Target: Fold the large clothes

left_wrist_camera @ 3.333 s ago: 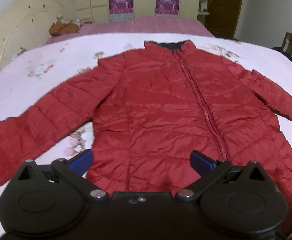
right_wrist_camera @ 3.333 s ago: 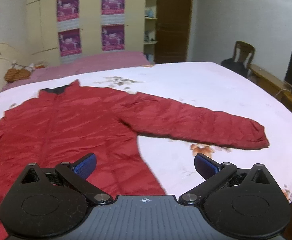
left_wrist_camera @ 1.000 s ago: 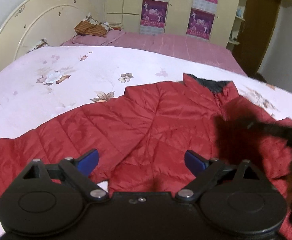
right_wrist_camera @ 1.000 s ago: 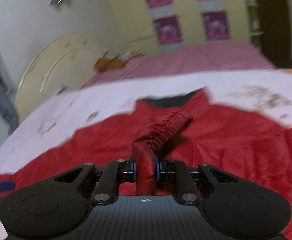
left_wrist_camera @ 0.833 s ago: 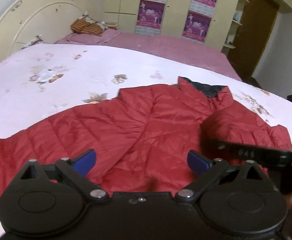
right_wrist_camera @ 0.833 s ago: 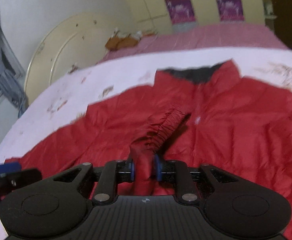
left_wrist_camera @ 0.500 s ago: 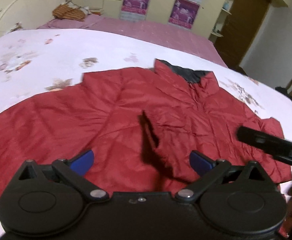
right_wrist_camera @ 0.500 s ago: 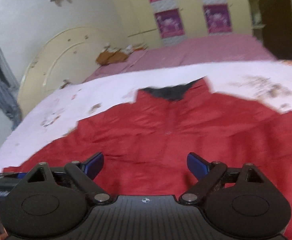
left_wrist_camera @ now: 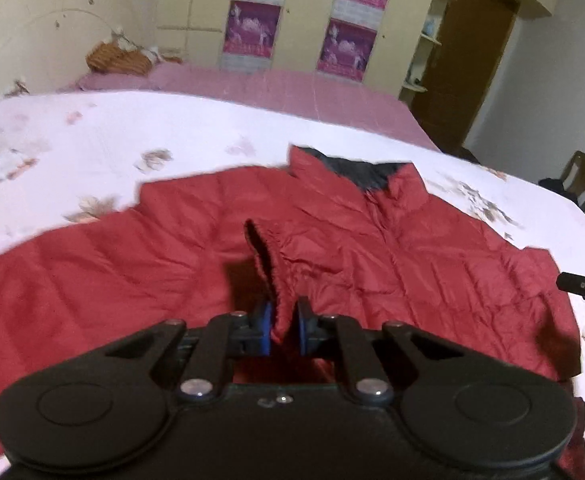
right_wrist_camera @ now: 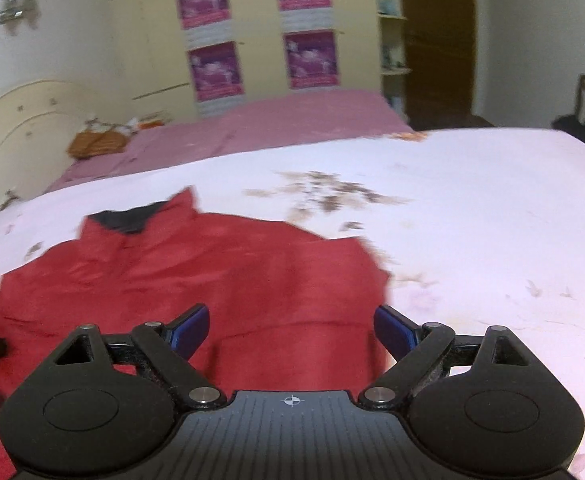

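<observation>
Meanwhile, the red jacket (left_wrist_camera: 372, 248) lies spread on a floral bedsheet (right_wrist_camera: 472, 208), one sleeve folded across its chest. The left gripper (left_wrist_camera: 282, 328), its jaws just closed, pinches the sleeve cuff (left_wrist_camera: 266, 256); the right gripper (right_wrist_camera: 290, 330) hangs wide apart and empty above the jacket's side.

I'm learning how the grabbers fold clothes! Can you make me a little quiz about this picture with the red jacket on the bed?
1. True or false: the left gripper has its jaws shut on the sleeve cuff of the red jacket.
2. The right gripper is: A) open, holding nothing; B) shut on the collar; C) shut on a pillow.
3. Fill in: the jacket lies on a bedsheet printed with ____.

Key: 1 true; 2 A; 3 flowers.
</observation>
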Demonstrator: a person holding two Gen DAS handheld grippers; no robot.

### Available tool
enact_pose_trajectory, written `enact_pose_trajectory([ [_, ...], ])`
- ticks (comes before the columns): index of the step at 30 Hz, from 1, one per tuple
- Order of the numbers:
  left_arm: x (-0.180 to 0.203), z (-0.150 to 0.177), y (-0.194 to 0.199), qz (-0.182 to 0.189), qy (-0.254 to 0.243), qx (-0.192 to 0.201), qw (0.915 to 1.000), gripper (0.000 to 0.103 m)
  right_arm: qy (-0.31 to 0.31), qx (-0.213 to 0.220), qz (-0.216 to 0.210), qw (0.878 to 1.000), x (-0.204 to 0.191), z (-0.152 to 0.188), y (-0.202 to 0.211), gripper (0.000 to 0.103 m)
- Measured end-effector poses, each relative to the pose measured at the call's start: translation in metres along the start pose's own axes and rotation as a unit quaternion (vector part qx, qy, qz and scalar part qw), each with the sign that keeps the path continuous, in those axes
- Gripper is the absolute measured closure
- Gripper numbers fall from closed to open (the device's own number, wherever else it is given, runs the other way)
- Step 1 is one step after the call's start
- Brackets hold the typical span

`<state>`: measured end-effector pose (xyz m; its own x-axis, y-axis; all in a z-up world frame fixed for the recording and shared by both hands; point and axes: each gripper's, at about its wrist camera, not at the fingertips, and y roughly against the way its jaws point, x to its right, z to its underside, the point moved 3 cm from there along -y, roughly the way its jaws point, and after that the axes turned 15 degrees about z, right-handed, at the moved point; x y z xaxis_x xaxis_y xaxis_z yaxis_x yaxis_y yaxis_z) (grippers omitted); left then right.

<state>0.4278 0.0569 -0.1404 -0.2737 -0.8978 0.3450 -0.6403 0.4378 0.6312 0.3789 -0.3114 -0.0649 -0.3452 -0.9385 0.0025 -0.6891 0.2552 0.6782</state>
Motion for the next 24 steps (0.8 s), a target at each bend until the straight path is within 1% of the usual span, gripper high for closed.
enact_pose_trajectory([
  [3, -0.016, 0.008, -0.004, -0.024, 0.004, -0.02, 0.9995, 0.091, -0.009, -0.018, 0.005, 1.0, 0.008, -0.004, -0.021, 0.014],
  [4, -0.023, 0.012, -0.007, -0.03, 0.013, -0.027, 0.9991, 0.091, -0.013, -0.024, 0.002, 1.0, 0.009, -0.005, -0.027, 0.014],
  [6, -0.03, 0.017, -0.009, -0.037, 0.021, -0.028, 0.9987, 0.091, -0.02, -0.037, -0.001, 0.999, 0.009, -0.007, -0.041, 0.014],
  [7, -0.031, 0.018, -0.01, -0.039, 0.02, -0.028, 0.9986, 0.091, -0.019, -0.042, 0.002, 0.999, 0.008, -0.008, -0.047, 0.016],
  [8, -0.031, 0.018, -0.011, -0.04, 0.018, -0.029, 0.9986, 0.091, -0.015, -0.044, 0.004, 0.999, 0.007, -0.008, -0.053, 0.023],
  [9, -0.03, 0.018, -0.013, -0.042, 0.017, -0.032, 0.9985, 0.091, -0.009, -0.052, 0.005, 0.999, 0.006, -0.008, -0.06, 0.043],
  [10, -0.031, 0.018, -0.014, -0.043, 0.017, -0.034, 0.9984, 0.091, -0.01, -0.065, 0.006, 0.998, 0.006, -0.007, -0.067, 0.051],
  [12, -0.031, 0.02, -0.015, -0.043, 0.018, -0.038, 0.9982, 0.091, -0.022, -0.085, -0.003, 0.996, 0.008, -0.004, -0.076, 0.053],
  [14, -0.032, 0.019, -0.016, -0.044, 0.019, -0.039, 0.9981, 0.09, -0.006, -0.079, 0.002, 0.997, 0.008, -0.002, -0.077, 0.065],
  [15, -0.032, 0.019, -0.017, -0.044, 0.019, -0.04, 0.998, 0.09, 0.002, -0.073, 0.01, 0.997, 0.01, -0.001, -0.076, 0.074],
  [18, -0.029, 0.022, -0.02, -0.05, 0.015, -0.043, 0.9977, 0.089, 0.006, -0.061, 0.024, 0.998, 0.013, 0.003, -0.08, 0.075],
  [19, -0.028, 0.021, -0.02, -0.055, 0.014, -0.045, 0.9974, 0.089, 0.021, -0.058, 0.031, 0.998, 0.009, 0.004, -0.079, 0.075],
  [20, -0.027, 0.02, -0.019, -0.058, 0.013, -0.047, 0.9971, 0.086, 0.033, -0.055, 0.039, 0.997, 0.005, 0.003, -0.077, 0.074],
  [21, -0.026, 0.019, -0.018, -0.062, 0.011, -0.05, 0.9968, 0.085, 0.032, -0.053, 0.048, 0.997, 0.006, 0.002, -0.073, 0.069],
  [22, -0.026, 0.018, -0.016, -0.066, 0.011, -0.05, 0.9965, 0.08, 0.028, -0.047, 0.055, 0.997, 0.007, 0.0, -0.069, 0.066],
  [24, -0.025, 0.017, -0.011, -0.068, 0.012, -0.048, 0.9964, 0.075, 0.024, -0.025, 0.061, 0.998, 0.009, -0.002, -0.055, 0.066],
])
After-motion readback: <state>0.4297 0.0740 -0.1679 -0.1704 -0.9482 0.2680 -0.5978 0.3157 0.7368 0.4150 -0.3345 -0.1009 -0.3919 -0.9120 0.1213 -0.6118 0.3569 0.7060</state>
